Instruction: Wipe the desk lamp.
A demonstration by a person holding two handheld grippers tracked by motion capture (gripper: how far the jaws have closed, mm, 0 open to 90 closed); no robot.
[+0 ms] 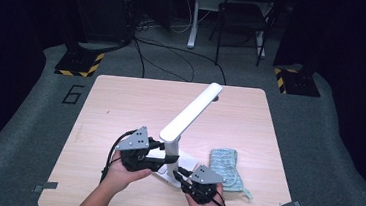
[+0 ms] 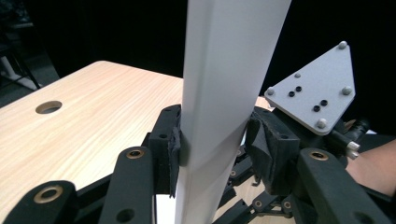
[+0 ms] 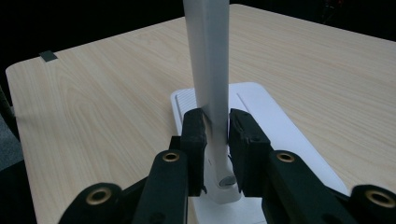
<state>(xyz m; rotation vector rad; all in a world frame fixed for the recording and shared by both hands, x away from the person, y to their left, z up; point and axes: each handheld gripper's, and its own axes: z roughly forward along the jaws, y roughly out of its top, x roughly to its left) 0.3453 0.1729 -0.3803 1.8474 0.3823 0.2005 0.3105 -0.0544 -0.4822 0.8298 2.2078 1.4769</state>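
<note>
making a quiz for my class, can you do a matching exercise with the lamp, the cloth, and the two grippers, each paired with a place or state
Things:
1. white desk lamp
2. blue-green cloth
3. left gripper
4. right gripper

Places or states:
A. lies folded on the table, right of the lamp's base
B. shut on the lamp's post low down, just above the base
C. stands at the table's near middle, arm slanting up and away
D. shut on the lamp's post, higher up

Pairs: 1-C, 2-A, 3-D, 4-B

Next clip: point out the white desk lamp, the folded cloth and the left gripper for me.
white desk lamp [image 1: 190, 112], high view, on the middle of its slanted arm.
folded cloth [image 1: 224, 168], high view, on its light blue top.
left gripper [image 2: 212, 140], left gripper view, midway between the pads clamping the lamp's post.
</note>
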